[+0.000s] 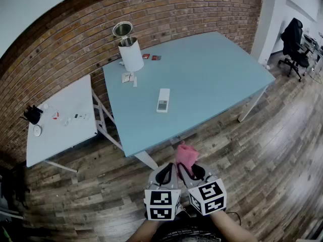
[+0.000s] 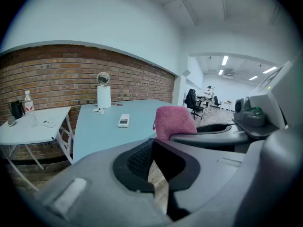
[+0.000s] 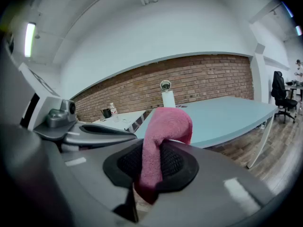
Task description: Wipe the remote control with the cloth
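A white remote control (image 1: 163, 100) lies flat near the middle of the light blue table (image 1: 212, 79); it also shows in the left gripper view as a small white remote (image 2: 123, 120). Both grippers hang side by side over the wooden floor, short of the table's near edge. My right gripper (image 1: 187, 171) is shut on a pink cloth (image 1: 185, 155), which sticks up out of its jaws (image 3: 161, 141). My left gripper (image 1: 170, 173) is shut with nothing in it, and the cloth (image 2: 174, 122) shows just to its right.
A white cylindrical bin (image 1: 130, 52) with its lid up stands at the table's far left, with small items (image 1: 128, 77) beside it. A white side table (image 1: 60, 120) with a bottle and oddments is to the left. An office chair (image 1: 294, 42) stands far right. A brick wall runs behind.
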The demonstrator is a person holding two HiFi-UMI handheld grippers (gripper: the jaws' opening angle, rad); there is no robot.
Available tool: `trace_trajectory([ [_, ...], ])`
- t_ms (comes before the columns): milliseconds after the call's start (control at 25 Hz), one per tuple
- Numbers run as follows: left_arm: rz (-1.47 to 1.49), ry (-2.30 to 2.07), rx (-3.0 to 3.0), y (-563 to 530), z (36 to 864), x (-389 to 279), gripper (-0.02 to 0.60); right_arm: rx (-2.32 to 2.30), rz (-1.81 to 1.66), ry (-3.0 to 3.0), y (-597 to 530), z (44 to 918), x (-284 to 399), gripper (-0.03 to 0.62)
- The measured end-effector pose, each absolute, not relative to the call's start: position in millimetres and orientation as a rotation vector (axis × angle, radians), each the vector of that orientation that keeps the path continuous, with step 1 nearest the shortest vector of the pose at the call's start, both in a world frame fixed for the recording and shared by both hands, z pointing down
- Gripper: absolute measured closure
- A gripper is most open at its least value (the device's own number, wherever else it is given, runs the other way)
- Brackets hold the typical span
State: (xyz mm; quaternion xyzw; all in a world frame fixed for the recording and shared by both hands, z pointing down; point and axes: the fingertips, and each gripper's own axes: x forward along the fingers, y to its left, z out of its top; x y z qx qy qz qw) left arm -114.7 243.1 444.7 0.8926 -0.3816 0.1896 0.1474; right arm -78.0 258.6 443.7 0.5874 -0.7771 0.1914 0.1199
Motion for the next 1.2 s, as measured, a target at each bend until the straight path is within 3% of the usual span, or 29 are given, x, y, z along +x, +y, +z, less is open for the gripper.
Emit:
trace_trajectory([
  [680,0.525,-1.104,2.548,217,452,-121,0.581,1.717,0.572,-2.297,230,443,-84,0.528],
  [1200,0.584,-1.174,2.464,141,474,-79,0.581,1.629,0.638,-2.322,153,464,-35,0.528],
])
